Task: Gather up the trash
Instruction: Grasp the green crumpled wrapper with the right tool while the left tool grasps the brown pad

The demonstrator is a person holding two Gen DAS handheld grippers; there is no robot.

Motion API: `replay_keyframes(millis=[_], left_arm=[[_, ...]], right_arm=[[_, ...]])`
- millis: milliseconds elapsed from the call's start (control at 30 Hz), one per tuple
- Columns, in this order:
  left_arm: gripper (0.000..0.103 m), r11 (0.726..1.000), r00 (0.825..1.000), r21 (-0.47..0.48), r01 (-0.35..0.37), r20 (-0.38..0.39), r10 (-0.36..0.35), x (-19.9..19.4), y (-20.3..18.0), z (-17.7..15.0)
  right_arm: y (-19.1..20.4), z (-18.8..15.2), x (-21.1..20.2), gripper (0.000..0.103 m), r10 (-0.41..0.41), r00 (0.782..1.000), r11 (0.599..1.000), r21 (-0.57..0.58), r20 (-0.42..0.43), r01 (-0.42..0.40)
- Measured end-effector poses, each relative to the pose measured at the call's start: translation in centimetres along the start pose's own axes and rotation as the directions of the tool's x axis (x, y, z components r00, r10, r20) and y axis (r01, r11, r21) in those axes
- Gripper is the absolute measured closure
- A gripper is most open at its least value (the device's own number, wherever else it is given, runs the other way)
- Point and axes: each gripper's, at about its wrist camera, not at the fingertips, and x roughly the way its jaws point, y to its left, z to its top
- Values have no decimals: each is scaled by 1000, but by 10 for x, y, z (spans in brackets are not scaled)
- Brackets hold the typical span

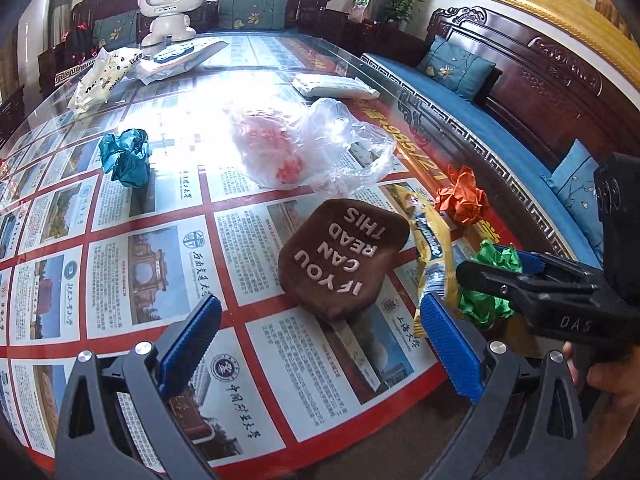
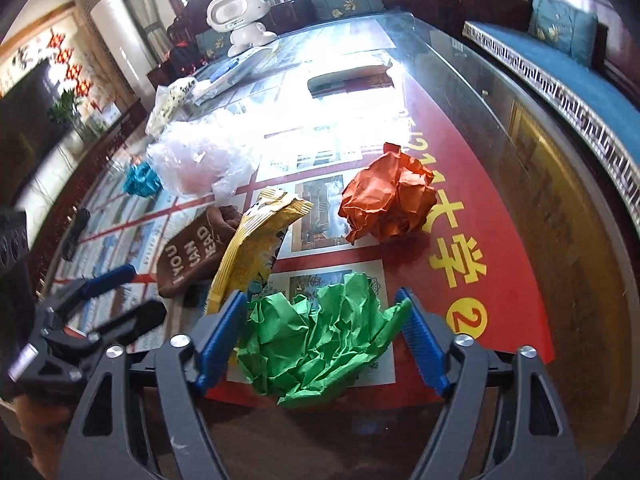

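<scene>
So the right gripper (image 2: 324,336) has its blue fingers (image 2: 420,340) on either side of the green paper ball (image 2: 316,344) near the front edge of the desk (image 2: 560,280), pads touching its crumpled edges. The left gripper (image 1: 320,344) hangs wide open with nothing in it, over the brown sock (image 1: 340,256). Next to that sits a yellow wrapper (image 2: 256,240), with an orange paper ball (image 2: 388,196) further back, plus a plastic bag (image 1: 312,148) and a teal paper ball (image 1: 126,156).
</scene>
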Motion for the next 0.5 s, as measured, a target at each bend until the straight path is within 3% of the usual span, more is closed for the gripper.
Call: replay_keyframes(millis=[133,200,500], left_arm=[[4,1000,1000,5,-5,-1,5,2,0,2],[4,1000,1000,8,-7,-3,7,3,-1,3],[4,999,999,9,-38,0,38,12,0,8]], right_arm=[[3,-7,-2,66,-17,1000,999,-46,20,18],[3,-10,-3,71,-9,999,998,-62,31,11],[-2,-10,-24,75,23,995,999,-48,101,-19]])
